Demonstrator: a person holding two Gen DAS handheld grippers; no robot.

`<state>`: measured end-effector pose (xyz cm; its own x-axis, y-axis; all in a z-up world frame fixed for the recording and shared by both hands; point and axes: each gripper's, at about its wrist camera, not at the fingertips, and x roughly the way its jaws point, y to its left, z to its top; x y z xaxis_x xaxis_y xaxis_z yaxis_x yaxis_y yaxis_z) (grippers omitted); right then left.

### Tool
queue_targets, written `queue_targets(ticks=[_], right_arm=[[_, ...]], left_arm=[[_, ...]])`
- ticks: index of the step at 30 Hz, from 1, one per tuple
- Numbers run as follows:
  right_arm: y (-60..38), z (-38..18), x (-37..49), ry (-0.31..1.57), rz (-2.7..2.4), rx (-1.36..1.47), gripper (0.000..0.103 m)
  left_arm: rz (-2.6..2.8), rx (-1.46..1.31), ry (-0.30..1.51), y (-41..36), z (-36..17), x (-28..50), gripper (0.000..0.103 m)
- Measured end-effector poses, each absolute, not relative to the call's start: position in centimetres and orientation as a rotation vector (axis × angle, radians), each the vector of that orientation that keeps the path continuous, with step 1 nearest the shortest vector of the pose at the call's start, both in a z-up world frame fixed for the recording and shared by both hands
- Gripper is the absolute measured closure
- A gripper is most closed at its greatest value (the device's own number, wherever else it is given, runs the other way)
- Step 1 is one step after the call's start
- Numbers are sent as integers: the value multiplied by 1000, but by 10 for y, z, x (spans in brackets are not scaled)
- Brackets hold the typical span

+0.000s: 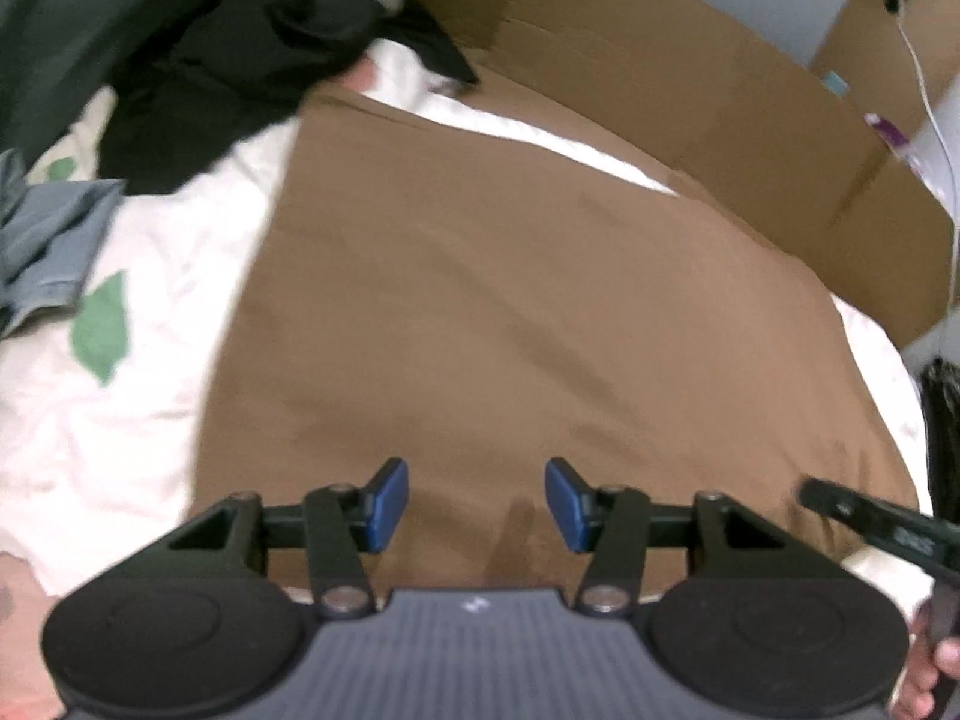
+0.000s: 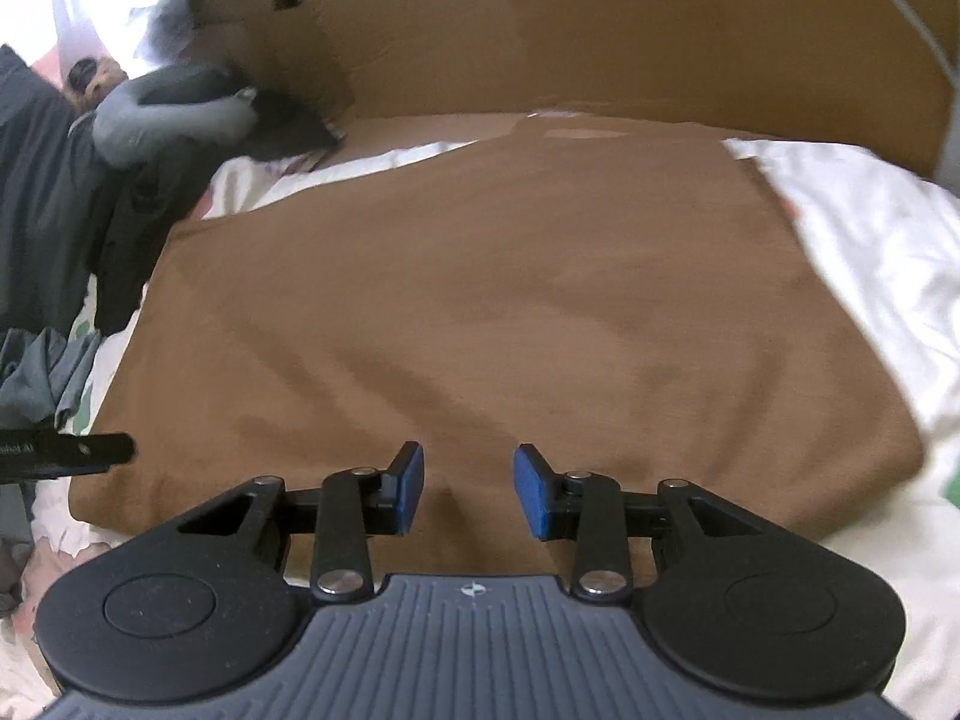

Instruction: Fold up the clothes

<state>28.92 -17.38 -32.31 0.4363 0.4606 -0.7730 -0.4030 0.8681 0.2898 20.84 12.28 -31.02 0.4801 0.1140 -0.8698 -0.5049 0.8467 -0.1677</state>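
Both the left hand-held gripper (image 1: 477, 504) and right hand-held gripper (image 2: 468, 492) gape wide, empty, over the brown garment (image 1: 510, 312). Dark clothes (image 1: 198, 90), upper left, blur together.

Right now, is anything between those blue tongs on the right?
Nothing held: in the right wrist view the right tongs stand open, with only flat brown garment showing in the gap.

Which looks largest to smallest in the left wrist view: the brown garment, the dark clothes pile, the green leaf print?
1. brown garment, filling most of the view
2. dark clothes pile, top left
3. green leaf print on the white bedsheet

The garment lies nearest the camera, which enlarges it.
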Motion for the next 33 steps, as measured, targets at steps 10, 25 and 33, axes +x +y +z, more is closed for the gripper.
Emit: queue_targets(ticks=[10,25,33], right_arm=[[-138,-354,268,1017,605,-25,62],[-184,-346,256,1071,561,104,67],[-249,-335,277,1010,346,256,66]], left_arm=[[244,-365,1005,77,-318,246,52],[110,-366,1077,46,-359,249,82],[122,-292,1081,40,-362,250,85]])
